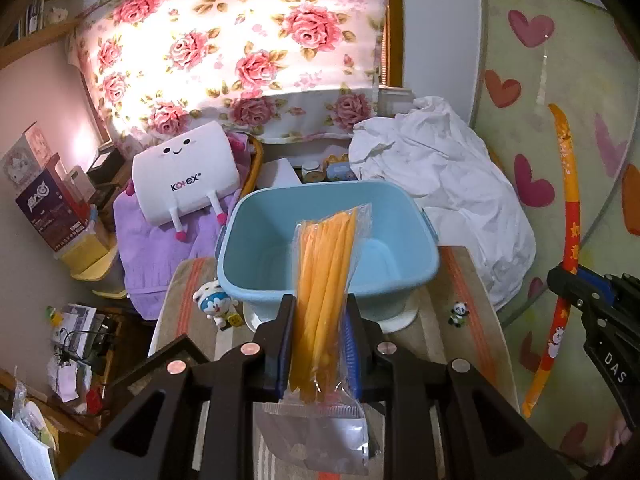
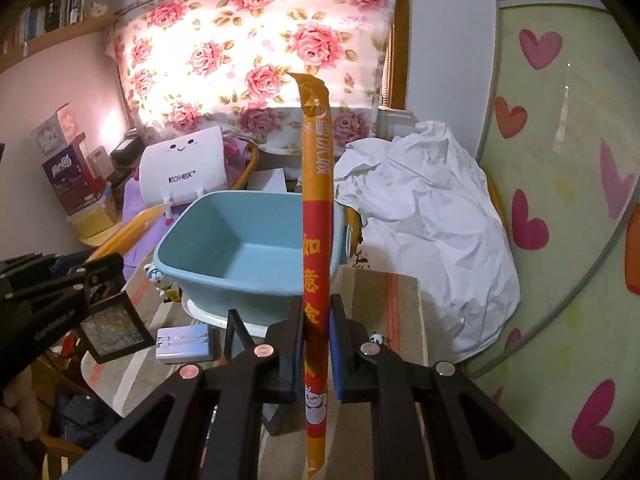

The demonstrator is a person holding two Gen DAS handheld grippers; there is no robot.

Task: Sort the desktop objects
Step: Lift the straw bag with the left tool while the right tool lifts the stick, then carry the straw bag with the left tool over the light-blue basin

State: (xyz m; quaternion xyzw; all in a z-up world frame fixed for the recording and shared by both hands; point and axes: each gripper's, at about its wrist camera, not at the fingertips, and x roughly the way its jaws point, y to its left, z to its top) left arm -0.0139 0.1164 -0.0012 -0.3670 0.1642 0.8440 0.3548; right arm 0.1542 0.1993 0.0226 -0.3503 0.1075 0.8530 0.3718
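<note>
Blue tub (image 1: 264, 232): smooth plastic, low sheen. Orange sticks pack (image 1: 326, 280): clear glossy film wrapper. Long red-orange packet (image 2: 317, 240): shiny printed foil or plastic. White sheet (image 1: 440, 184), right of frame: crumpled matt cloth. Purple towel (image 1: 148, 248): soft, fuzzy cloth.

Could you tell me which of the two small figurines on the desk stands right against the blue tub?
The Doraemon figurine, blue and white, stands beside the blue tub at its left corner. The panda figurine stands apart, off to the right.

Daylight glows hard through the rose curtain (image 1: 240, 48), blowing out its middle, while the room's lower corners sit dim and the fisheye bends every edge into black.
</note>
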